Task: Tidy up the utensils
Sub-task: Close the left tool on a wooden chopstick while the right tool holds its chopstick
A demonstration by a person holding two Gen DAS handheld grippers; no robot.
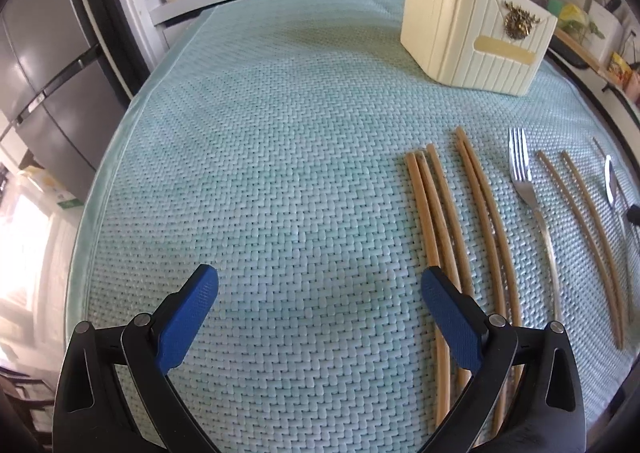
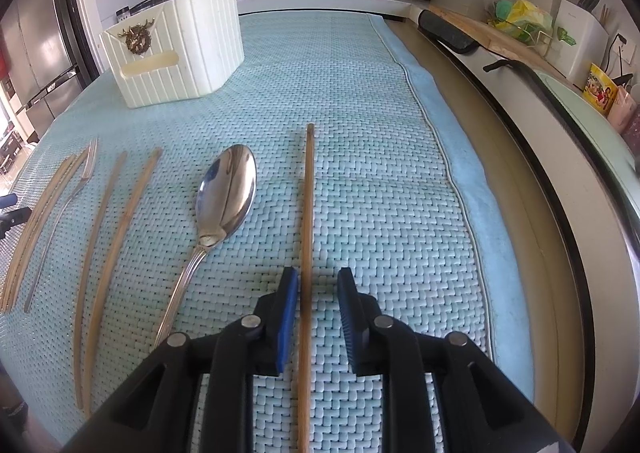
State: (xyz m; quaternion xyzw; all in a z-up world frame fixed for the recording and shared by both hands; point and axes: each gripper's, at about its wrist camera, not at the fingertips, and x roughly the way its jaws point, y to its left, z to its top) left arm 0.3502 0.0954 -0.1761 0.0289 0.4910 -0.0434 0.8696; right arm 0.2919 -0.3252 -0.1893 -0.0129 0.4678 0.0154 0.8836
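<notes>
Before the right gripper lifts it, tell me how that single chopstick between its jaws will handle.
The chopstick looks thin, straight and wooden, so probably stiff and light. Gripped near one end by the right gripper, its long free end may sag or swing. Lying on the woven mat, it seems unlikely to roll far if nudged.
</notes>
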